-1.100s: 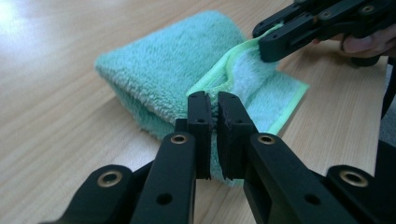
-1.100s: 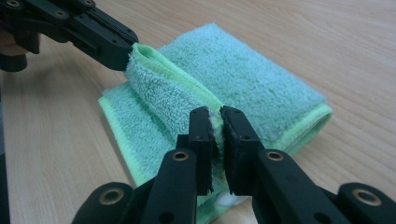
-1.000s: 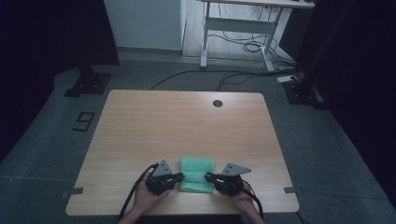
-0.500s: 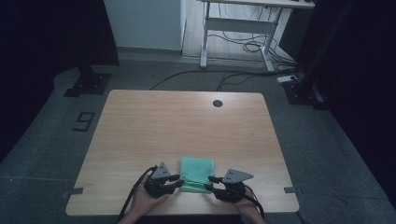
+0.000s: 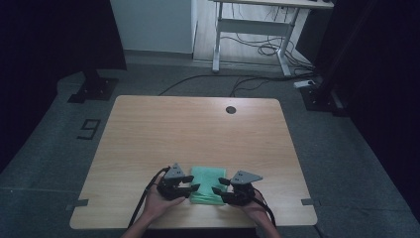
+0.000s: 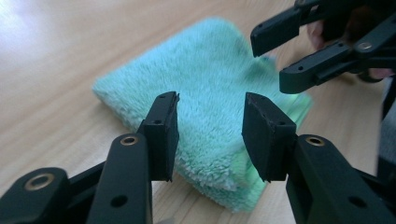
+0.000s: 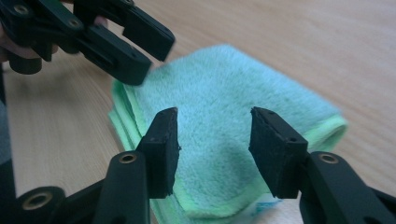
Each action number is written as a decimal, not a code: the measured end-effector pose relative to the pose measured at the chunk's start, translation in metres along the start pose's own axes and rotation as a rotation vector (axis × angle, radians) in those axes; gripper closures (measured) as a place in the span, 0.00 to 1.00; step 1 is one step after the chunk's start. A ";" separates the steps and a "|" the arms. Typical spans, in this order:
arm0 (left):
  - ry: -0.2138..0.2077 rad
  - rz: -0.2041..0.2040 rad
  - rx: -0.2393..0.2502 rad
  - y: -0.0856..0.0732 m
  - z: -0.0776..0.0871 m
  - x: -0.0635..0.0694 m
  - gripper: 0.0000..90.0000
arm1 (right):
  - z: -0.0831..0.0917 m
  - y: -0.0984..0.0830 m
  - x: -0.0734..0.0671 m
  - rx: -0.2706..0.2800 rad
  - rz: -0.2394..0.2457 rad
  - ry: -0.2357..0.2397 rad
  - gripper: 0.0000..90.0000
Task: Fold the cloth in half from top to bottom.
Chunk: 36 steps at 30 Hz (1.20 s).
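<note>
Towel (image 7: 233, 135) layers, seemingly four, beside right gripper (image 7: 212, 149)

A wooden bench (image 5: 198, 134) has a dark round hole (image 5: 231, 109) near its far edge. Beyond it stands a white desk frame (image 5: 247, 34) with cables (image 5: 257, 49) on the grey floor (image 5: 346, 148).

Two hands reach in from the table's near edge, each holding a black two-jaw gripper. The left gripper (image 5: 194, 188) and right gripper (image 5: 218, 192) face each other, tips near together. Both sets of jaws have just been opening and stand apart, pads pressing on nothing.
</note>
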<state>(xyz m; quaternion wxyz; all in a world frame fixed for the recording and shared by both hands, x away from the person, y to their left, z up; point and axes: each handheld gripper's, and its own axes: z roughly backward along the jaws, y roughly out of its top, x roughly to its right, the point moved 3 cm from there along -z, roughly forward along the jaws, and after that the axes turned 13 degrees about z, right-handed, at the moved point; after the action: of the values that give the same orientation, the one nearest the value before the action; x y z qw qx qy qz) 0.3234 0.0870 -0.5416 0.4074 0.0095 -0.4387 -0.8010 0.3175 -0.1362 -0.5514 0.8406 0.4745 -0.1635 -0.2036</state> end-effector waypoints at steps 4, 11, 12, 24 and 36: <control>0.008 -0.020 -0.038 -0.009 -0.008 0.002 0.62 | -0.005 -0.005 -0.010 -0.057 0.032 0.006 0.54; 0.029 -0.043 -0.053 -0.019 -0.015 0.006 0.59 | -0.008 -0.011 -0.020 -0.133 0.088 -0.018 0.49; 0.035 -0.049 -0.054 -0.020 -0.016 0.006 0.59 | -0.009 -0.012 -0.020 -0.136 0.085 -0.015 0.49; 0.059 -0.079 -0.073 -0.014 -0.022 0.004 0.59 | -0.013 -0.013 -0.016 -0.149 0.072 -0.034 0.52; 0.079 -0.081 -0.071 0.006 -0.029 -0.006 0.55 | -0.020 -0.006 0.011 -0.128 0.034 -0.030 0.50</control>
<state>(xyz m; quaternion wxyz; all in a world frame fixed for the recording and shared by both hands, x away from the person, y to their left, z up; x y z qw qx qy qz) 0.3415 0.0688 -0.5574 0.3916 0.0443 -0.3930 -0.8308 0.3353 -0.1298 -0.5661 0.8701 0.4137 -0.1705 -0.2064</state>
